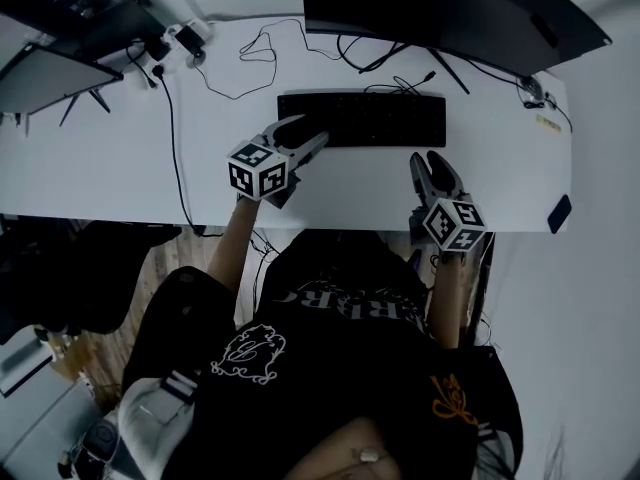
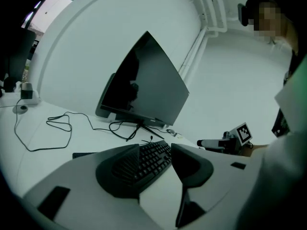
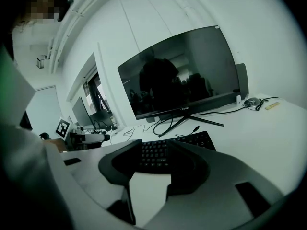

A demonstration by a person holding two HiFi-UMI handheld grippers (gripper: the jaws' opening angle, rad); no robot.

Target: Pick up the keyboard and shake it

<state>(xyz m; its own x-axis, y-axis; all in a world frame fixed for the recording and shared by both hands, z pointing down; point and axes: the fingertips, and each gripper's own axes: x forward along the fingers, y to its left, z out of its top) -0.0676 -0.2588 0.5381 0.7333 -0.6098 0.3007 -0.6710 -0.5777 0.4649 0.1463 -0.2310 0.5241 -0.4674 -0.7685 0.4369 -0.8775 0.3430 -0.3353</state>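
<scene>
The black keyboard [image 1: 362,118] lies flat on the white desk [image 1: 120,158], in front of the monitor. My left gripper [image 1: 308,133] hangs over the keyboard's front left corner, open, with nothing between its fingers. In the left gripper view, the keyboard [image 2: 153,164] shows through the gap of the left gripper [image 2: 155,146]. My right gripper [image 1: 430,161] is just short of the keyboard's right front edge, also open and empty. The right gripper view shows the keyboard [image 3: 199,139] beyond the right gripper [image 3: 156,145], apart from it.
A large dark monitor [image 1: 450,8] on a spread-leg stand sits behind the keyboard. Loose cables [image 1: 260,48] trail across the back left of the desk. A second screen [image 1: 50,78] stands at the far left. A small dark object [image 1: 559,213] lies by the right front corner.
</scene>
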